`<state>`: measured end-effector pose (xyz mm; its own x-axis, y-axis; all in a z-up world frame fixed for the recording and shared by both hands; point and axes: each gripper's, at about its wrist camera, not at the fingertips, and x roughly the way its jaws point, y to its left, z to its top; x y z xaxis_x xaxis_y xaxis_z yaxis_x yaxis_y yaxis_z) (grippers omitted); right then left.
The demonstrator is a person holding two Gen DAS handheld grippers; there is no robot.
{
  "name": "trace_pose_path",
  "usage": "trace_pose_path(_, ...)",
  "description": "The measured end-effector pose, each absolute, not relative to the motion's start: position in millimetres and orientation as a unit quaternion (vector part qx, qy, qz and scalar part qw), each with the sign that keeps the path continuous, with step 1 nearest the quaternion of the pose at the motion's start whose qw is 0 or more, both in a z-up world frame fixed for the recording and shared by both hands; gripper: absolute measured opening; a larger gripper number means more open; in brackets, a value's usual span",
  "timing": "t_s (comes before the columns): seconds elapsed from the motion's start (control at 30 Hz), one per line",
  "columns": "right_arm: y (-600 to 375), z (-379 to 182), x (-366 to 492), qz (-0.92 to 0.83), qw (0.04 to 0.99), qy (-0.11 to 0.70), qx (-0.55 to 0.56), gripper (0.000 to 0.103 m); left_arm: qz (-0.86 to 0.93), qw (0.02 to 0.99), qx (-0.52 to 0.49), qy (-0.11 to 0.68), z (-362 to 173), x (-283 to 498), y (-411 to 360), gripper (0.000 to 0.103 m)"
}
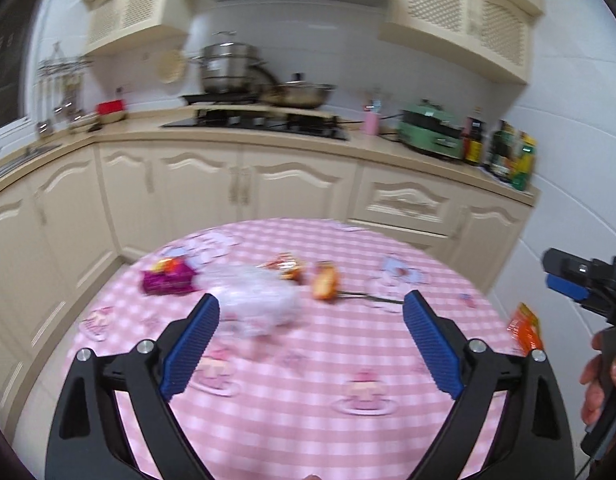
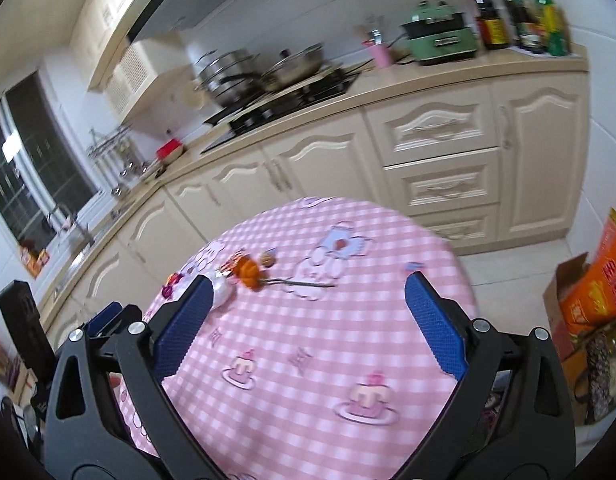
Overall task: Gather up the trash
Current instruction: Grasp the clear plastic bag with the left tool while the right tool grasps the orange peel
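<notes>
Left wrist view: purple wrapper [image 1: 166, 280] seen beside clear plastic bag [image 1: 256, 300], hidden in right view; left gripper [image 1: 311, 316] & right gripper [image 2: 308, 300] both spread wide, nothing held.

A round table under a pink checked cloth [image 1: 292, 420] stands before cream kitchen cabinets [image 1: 196, 184]; steel pots [image 1: 228, 66] crowd the black hob [image 1: 256, 124] near a green cooker [image 1: 429, 130].

My near tablecloth [image 1: 308, 380] bare and passable, clear bag [image 1: 260, 300], purple wrapper [image 1: 168, 280], orange scrap [image 1: 325, 280] crowding the far side
</notes>
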<state>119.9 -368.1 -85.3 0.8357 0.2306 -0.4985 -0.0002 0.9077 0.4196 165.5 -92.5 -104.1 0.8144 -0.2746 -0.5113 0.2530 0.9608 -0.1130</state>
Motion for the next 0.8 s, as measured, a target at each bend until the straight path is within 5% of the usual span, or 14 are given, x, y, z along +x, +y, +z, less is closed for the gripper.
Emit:
trace_pose_path(0.7, -292, -140, 223, 0.097, 0.916, 0.366, 0.133, 0.095, -0.106, 0.916, 0.001, 0.386, -186, 283, -79, 0.092)
trace_pose_path(0.8, -281, -149, 244, 0.100, 0.912, 0.383, 0.111, 0.095, -0.138, 0.906, -0.020, 0.401, -191, 288, -76, 0.076)
